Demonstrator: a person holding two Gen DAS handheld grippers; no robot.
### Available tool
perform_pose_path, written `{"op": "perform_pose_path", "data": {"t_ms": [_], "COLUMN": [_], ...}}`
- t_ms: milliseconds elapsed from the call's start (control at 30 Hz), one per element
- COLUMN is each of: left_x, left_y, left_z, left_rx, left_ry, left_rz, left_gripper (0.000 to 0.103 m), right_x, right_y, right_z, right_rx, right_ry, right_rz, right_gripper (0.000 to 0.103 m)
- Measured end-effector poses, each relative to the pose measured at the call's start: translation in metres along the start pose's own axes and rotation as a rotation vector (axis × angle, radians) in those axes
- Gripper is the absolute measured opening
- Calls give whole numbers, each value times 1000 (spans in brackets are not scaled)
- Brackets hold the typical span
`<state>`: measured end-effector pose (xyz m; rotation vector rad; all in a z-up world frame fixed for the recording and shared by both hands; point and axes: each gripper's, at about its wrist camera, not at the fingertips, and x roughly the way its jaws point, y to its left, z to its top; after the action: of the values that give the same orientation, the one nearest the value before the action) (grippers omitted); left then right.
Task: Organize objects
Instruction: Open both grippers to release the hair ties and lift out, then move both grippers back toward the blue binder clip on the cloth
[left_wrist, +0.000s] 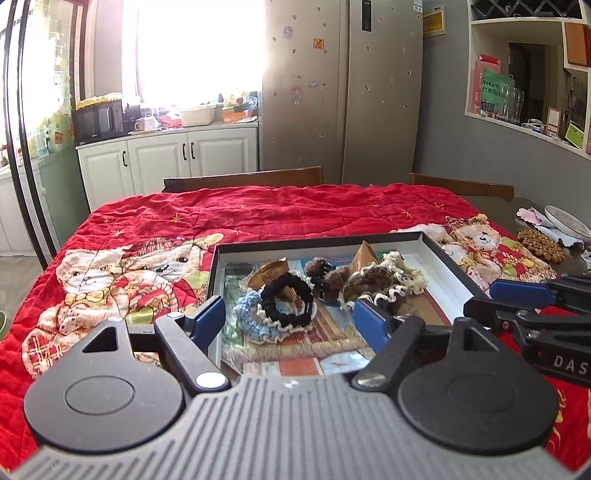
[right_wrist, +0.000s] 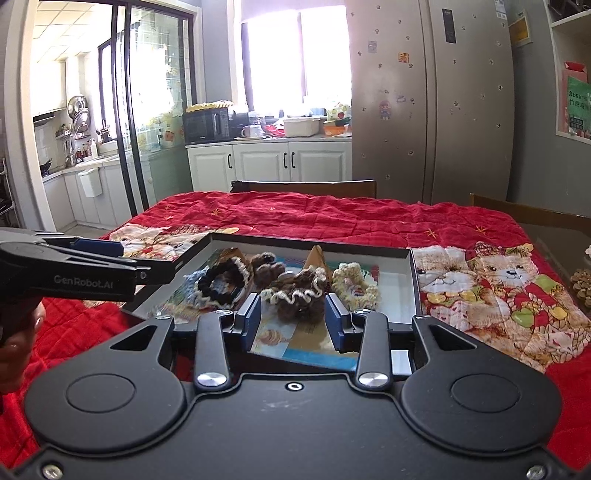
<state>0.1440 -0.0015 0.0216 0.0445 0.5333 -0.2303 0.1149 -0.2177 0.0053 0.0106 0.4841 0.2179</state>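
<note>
A shallow black box (left_wrist: 443, 258) with white inner walls lies on the red bear quilt (left_wrist: 258, 214). It holds several crocheted scrunchies: a black one with a cream edge (left_wrist: 284, 299), a light blue one (left_wrist: 247, 310), a brown pom-pom one (left_wrist: 325, 273), a brown one with a cream ruffle (right_wrist: 295, 299) and a cream one (right_wrist: 354, 284). My left gripper (left_wrist: 288, 314) hovers wide open over the box's near edge, above the black scrunchie and touching nothing. My right gripper (right_wrist: 294, 317) stands partly open just short of the brown ruffled scrunchie, with nothing between its pads.
Two wooden chair backs (left_wrist: 243, 177) stand behind the table. On the bare tabletop at the right lie a woven coaster (left_wrist: 541, 245) and a plate (left_wrist: 569, 221). A person's hand (right_wrist: 18, 332) holds the left gripper. A fridge (left_wrist: 343, 92) and kitchen cabinets stand beyond.
</note>
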Motion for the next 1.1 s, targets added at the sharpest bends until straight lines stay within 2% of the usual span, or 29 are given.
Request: {"op": "perform_pose_path", "data": {"t_ms": [300, 667, 1000, 1100], "left_x": [1, 16, 27, 29], "left_y": [-4, -7, -19, -22], "left_z": [-19, -43, -57, -60], "left_rx": [-15, -23, 5, 11], "left_ry": [43, 113, 152, 161], "left_rz": [-24, -41, -89, -100], "left_gripper": [85, 85, 85, 85], "right_x": [-8, 21, 41, 42], "right_y": [10, 28, 27, 24], "right_z": [-25, -66, -76, -76], "right_rx": [-10, -49, -47, -42], "right_ry": [23, 119, 159, 159], "right_rz": [19, 26, 13, 14], "right_gripper": [37, 37, 36, 27]}}
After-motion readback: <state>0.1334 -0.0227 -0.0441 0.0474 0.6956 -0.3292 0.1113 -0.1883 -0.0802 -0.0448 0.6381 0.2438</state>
